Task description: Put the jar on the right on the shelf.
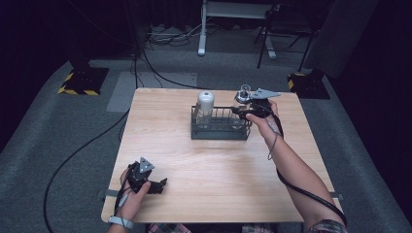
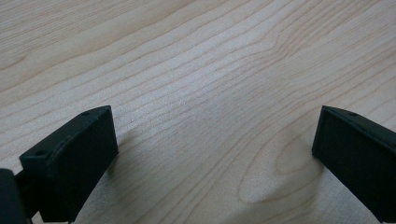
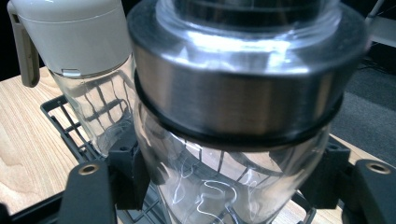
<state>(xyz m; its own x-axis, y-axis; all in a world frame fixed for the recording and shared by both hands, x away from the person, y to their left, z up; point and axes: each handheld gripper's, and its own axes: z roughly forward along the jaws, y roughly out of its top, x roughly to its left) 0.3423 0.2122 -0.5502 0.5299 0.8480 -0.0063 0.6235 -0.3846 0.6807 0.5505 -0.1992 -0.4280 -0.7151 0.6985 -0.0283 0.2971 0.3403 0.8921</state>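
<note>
We find the right gripper (image 1: 241,111), arm outstretched, clamped on the steel-collared glass bottle (image 3: 233,121) in the wire rack (image 1: 219,131); the left gripper (image 1: 156,185) rests released, well short of the rack.

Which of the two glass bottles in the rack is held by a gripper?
The bottle with the steel collar, at the rack's right end: the right gripper is shut on it. The white-capped bottle stands free.

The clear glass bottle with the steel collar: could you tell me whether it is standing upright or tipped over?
Upright. The clear glass bottle with the steel collar stands in the dark wire rack, collar uppermost, with the right tongs clamped on its body.
</note>
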